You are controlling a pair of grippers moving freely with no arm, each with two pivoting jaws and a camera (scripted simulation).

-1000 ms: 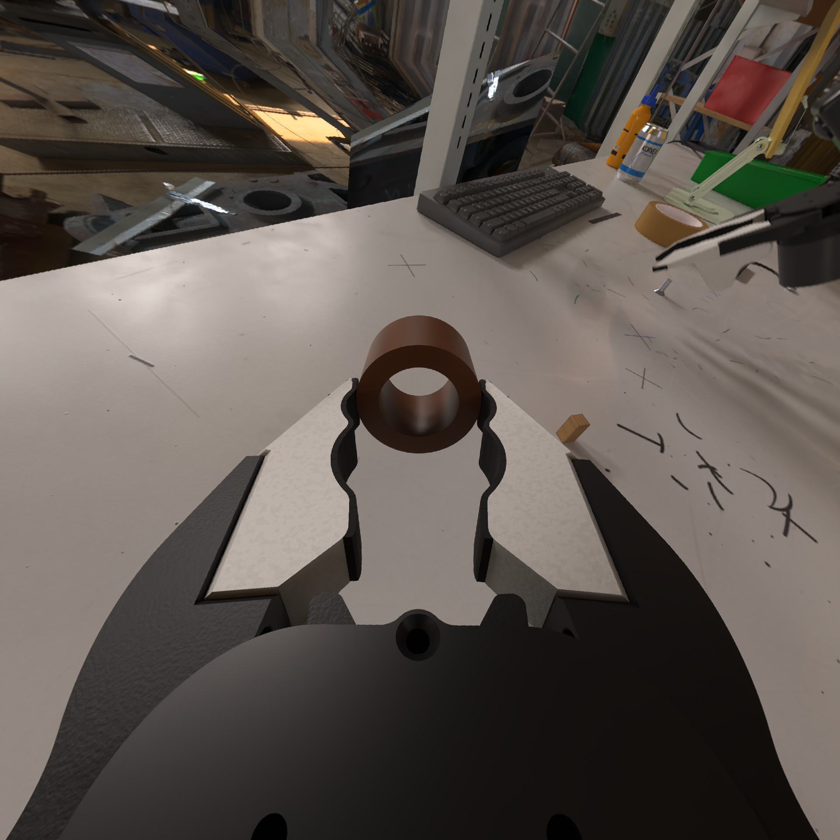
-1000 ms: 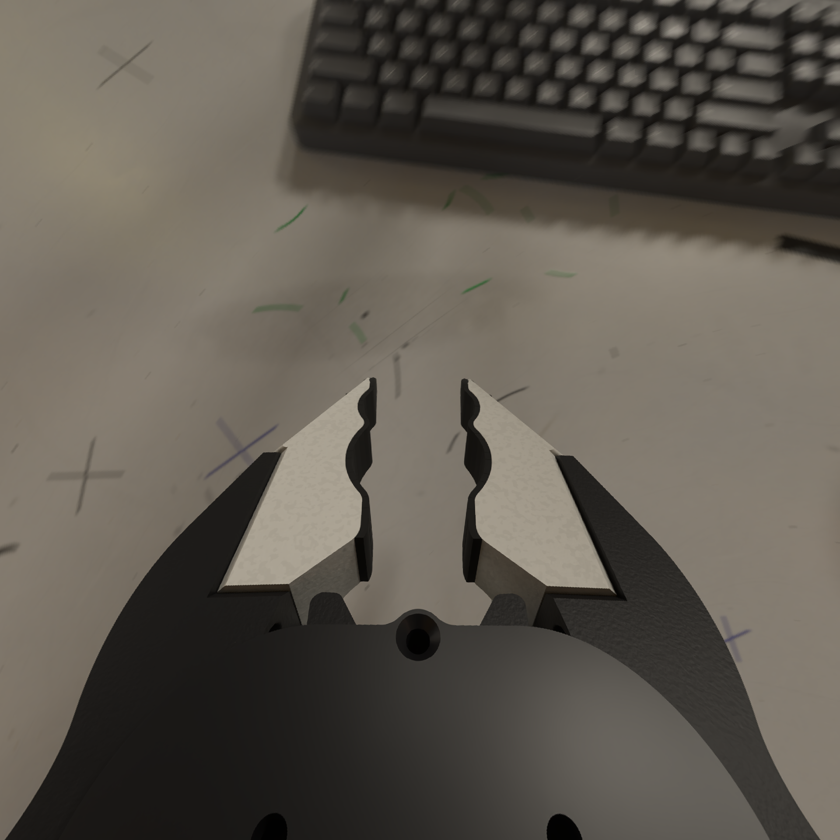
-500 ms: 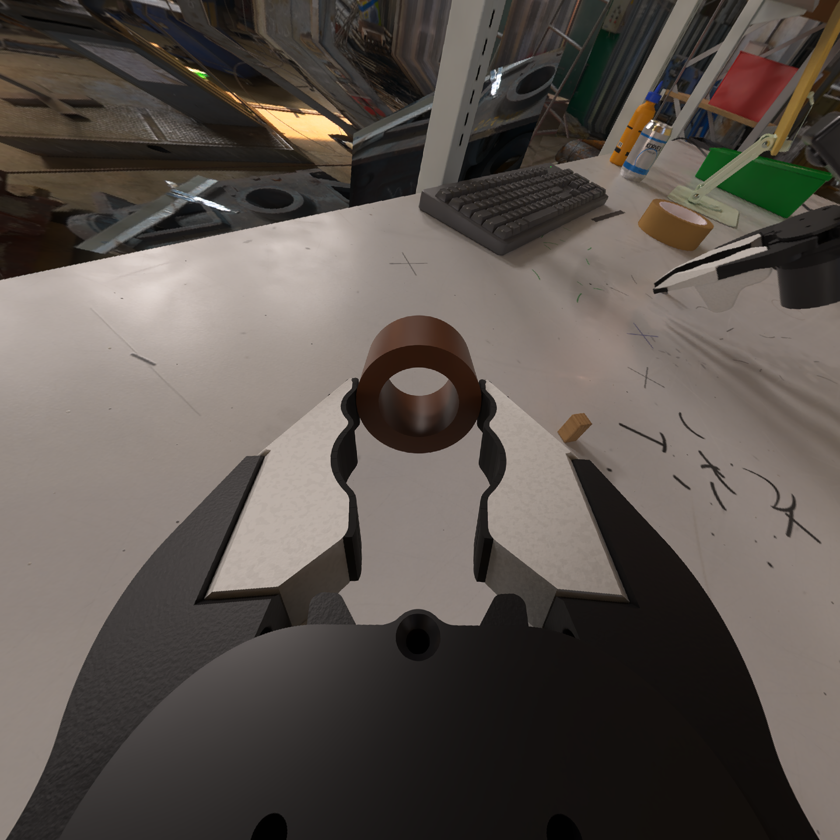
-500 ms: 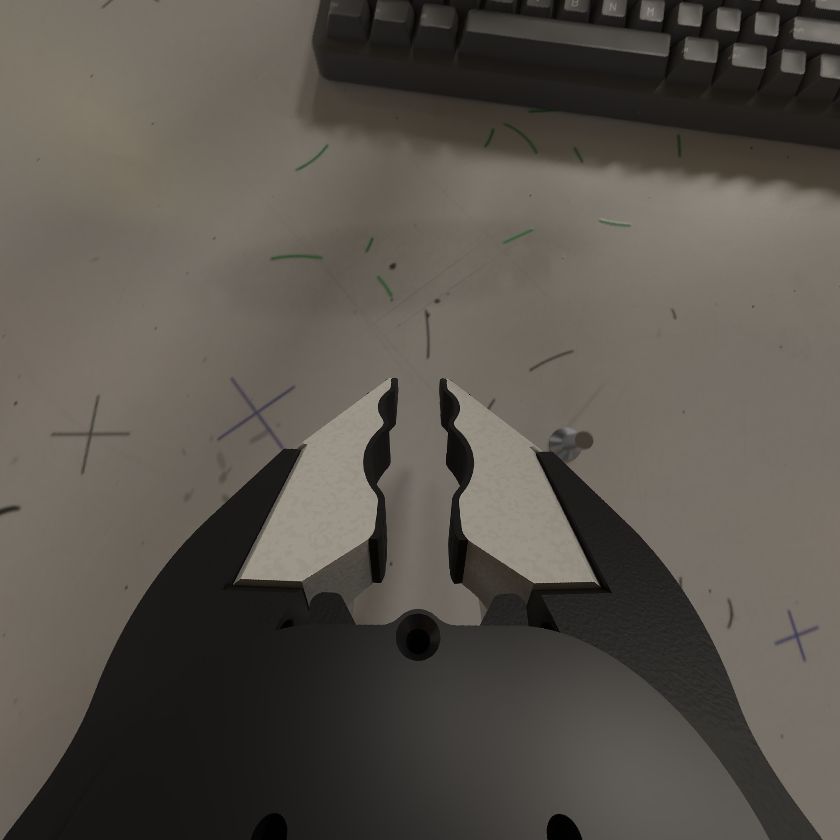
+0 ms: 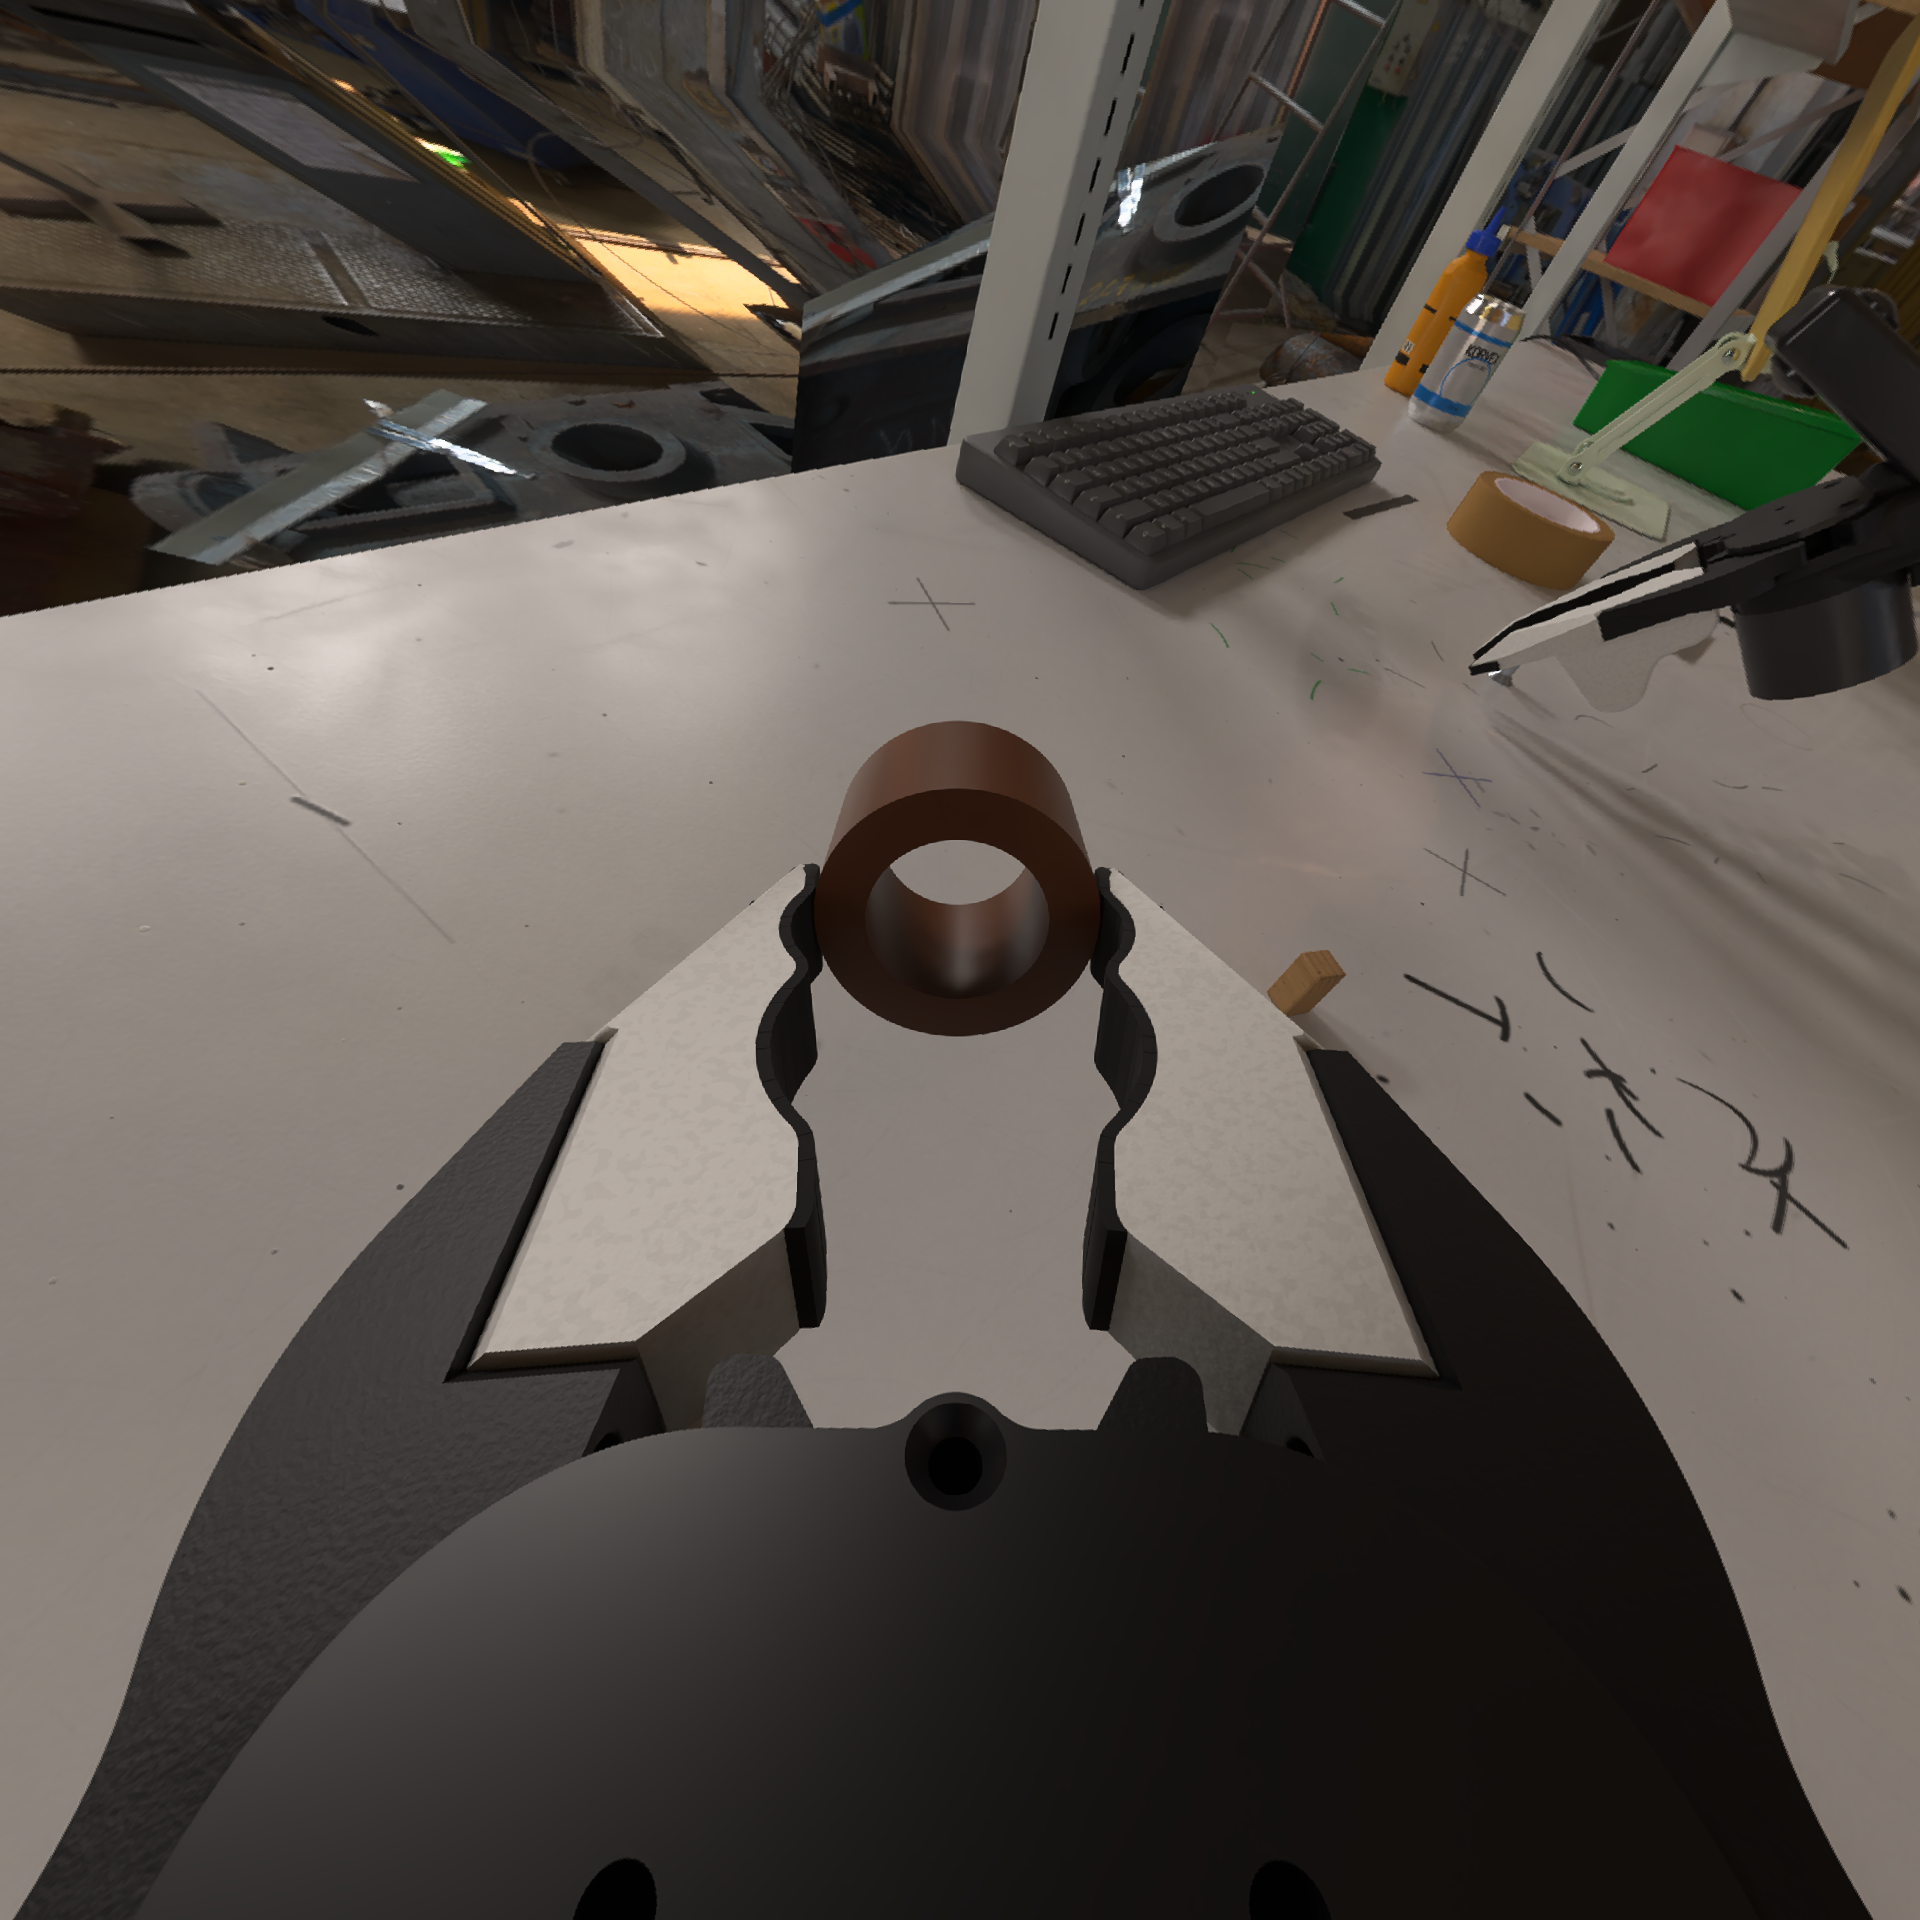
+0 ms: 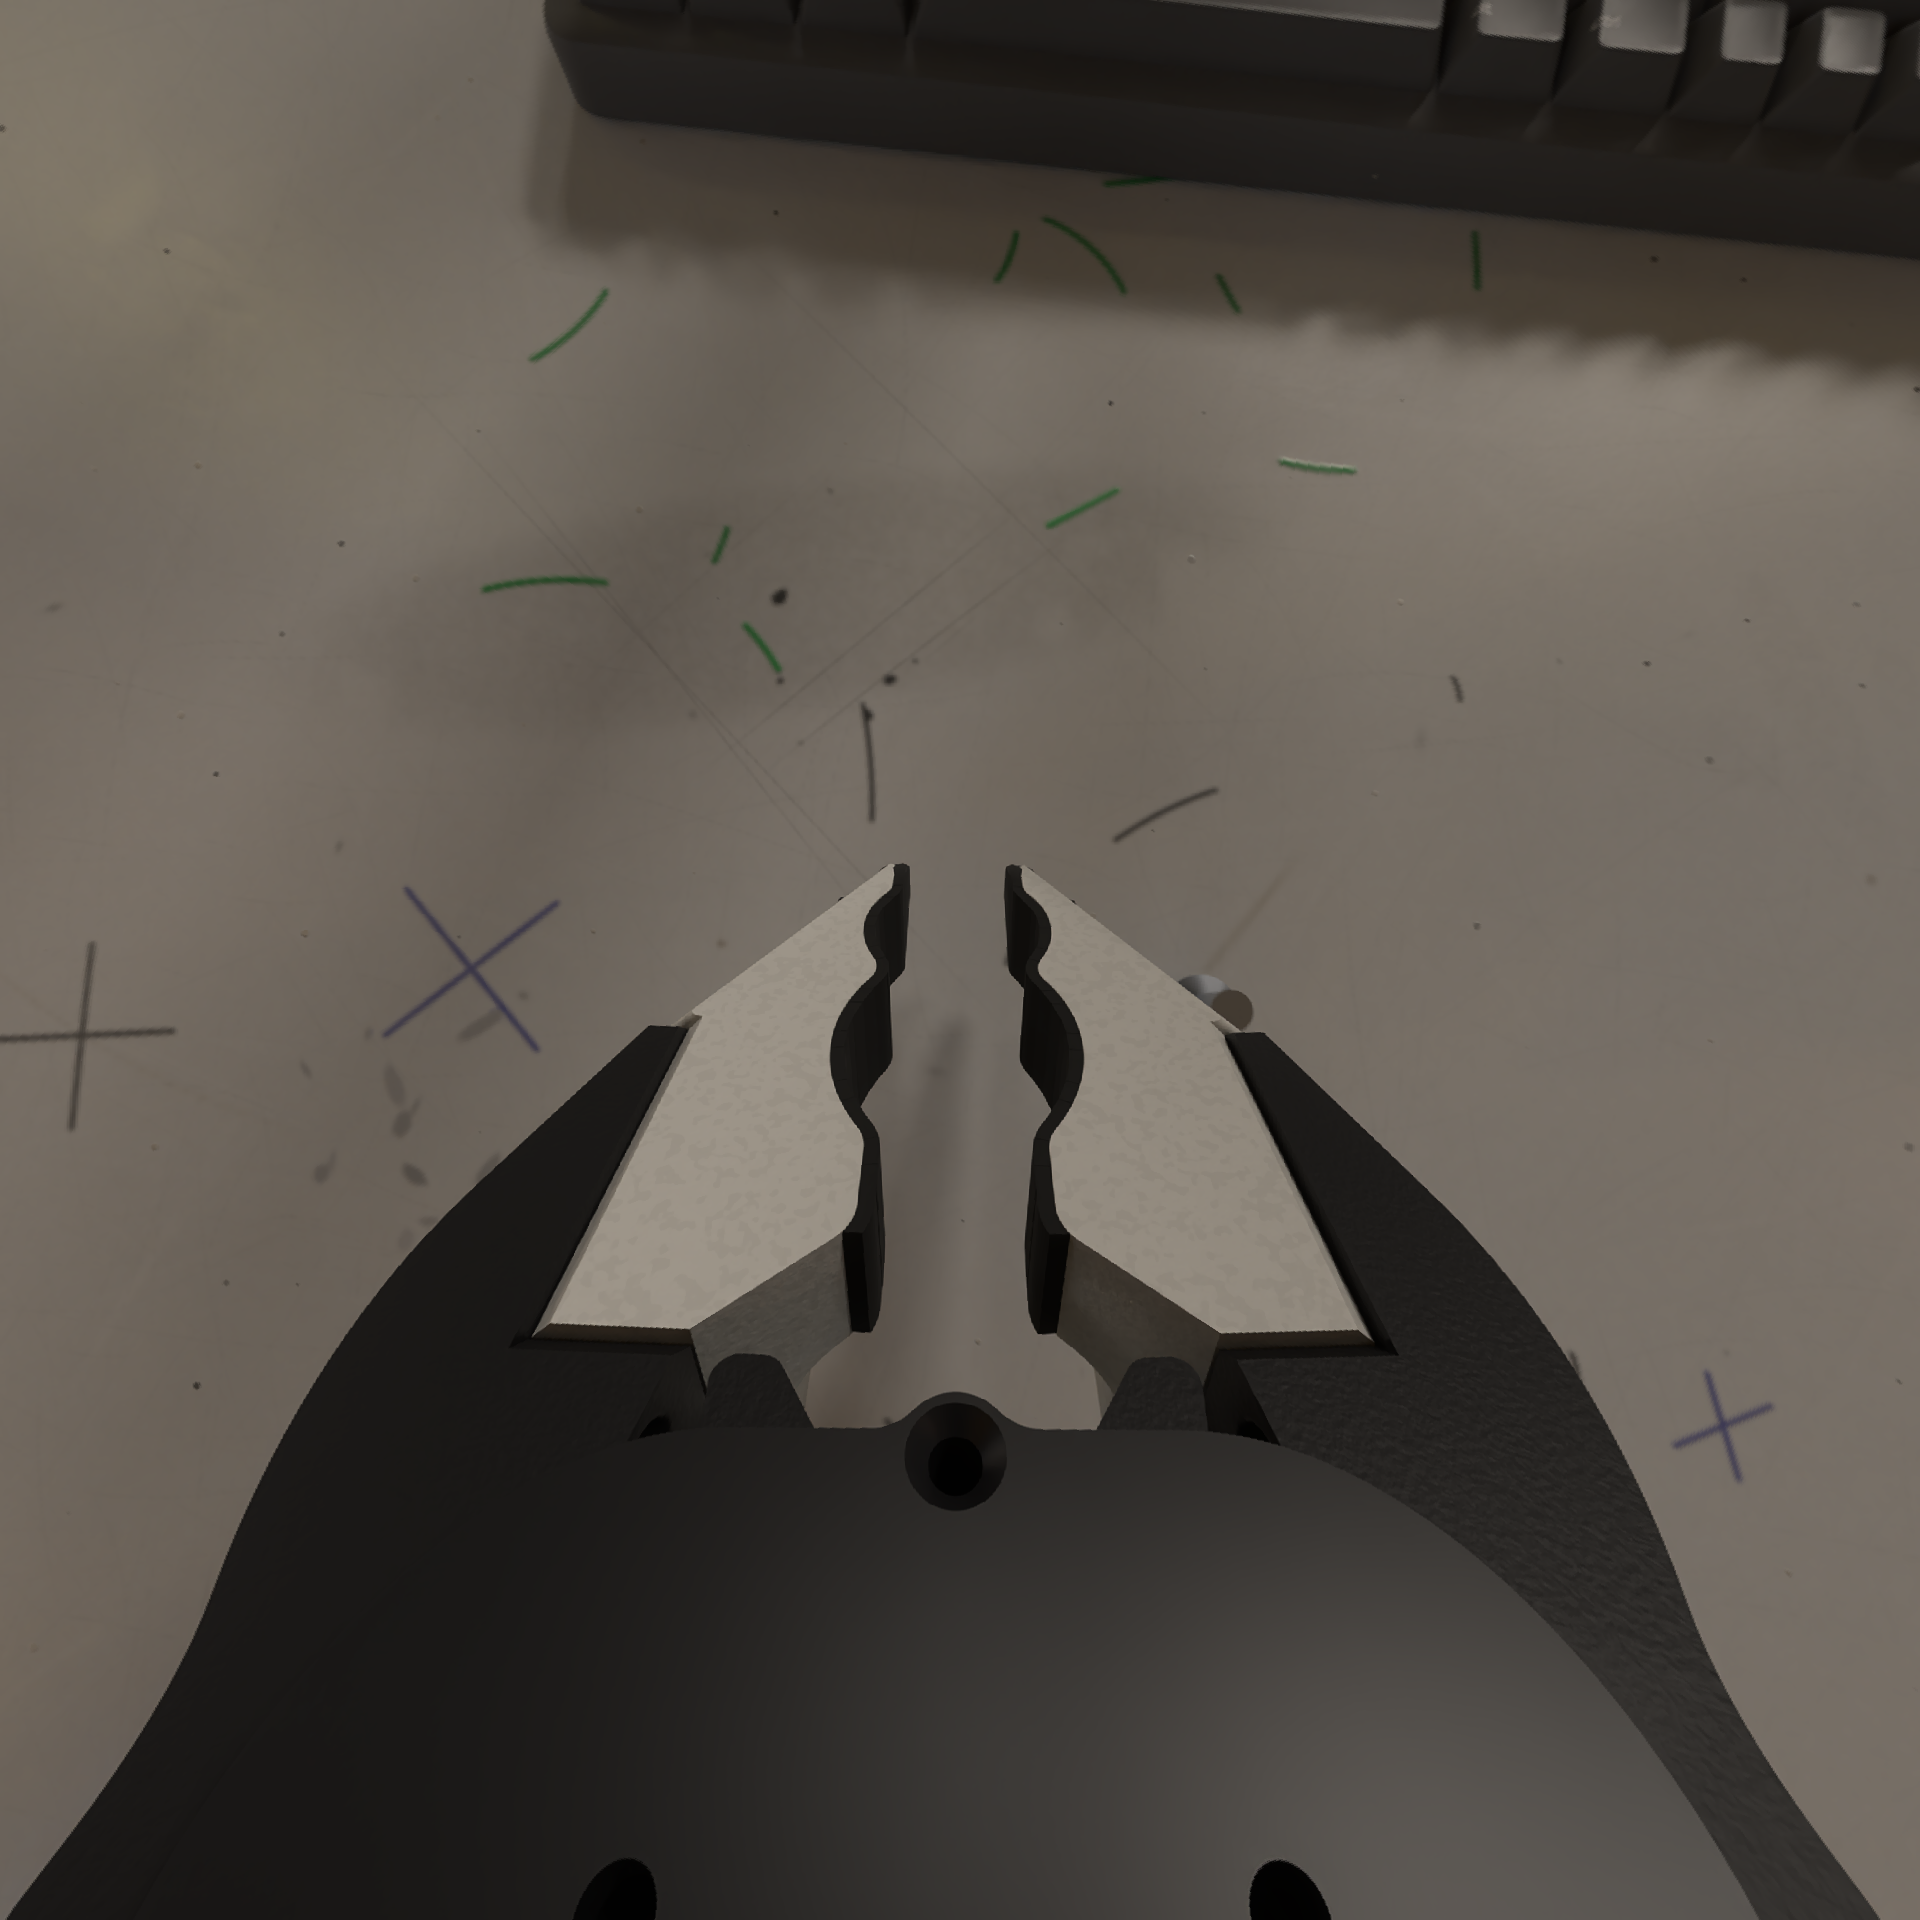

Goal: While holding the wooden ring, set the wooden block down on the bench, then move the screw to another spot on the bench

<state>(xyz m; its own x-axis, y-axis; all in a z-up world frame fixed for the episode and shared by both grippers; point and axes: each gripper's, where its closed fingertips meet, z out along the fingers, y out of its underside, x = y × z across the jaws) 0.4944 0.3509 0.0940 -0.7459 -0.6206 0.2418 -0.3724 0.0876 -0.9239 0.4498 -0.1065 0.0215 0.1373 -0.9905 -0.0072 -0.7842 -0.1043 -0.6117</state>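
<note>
My left gripper (image 5: 956, 881) is shut on the dark brown wooden ring (image 5: 956, 764) and holds it above the white bench (image 5: 520, 831), with the ring's hole facing the camera. The small light wooden block (image 5: 1305, 980) lies on the bench just right of my left gripper. My right gripper (image 6: 957, 878) hovers low over the bench with a narrow gap between its jaws and nothing in it. It also shows at the right of the left wrist view (image 5: 1496, 660). The small metal screw (image 6: 1221, 997) lies on the bench beside the right finger, partly hidden by it.
A dark keyboard (image 5: 1174, 478) (image 6: 1247, 94) lies at the back of the bench. A tape roll (image 5: 1527, 525), a can (image 5: 1465, 358), an orange bottle (image 5: 1439, 312), a lamp base (image 5: 1600, 483) and a green box (image 5: 1714, 436) stand at the back right. Pen marks cover the bench.
My right gripper's jaws have narrowed since a second ago. It has moved nearer the bench and sideways, so the screw now shows beside its right finger. The left gripper and ring have held still.
</note>
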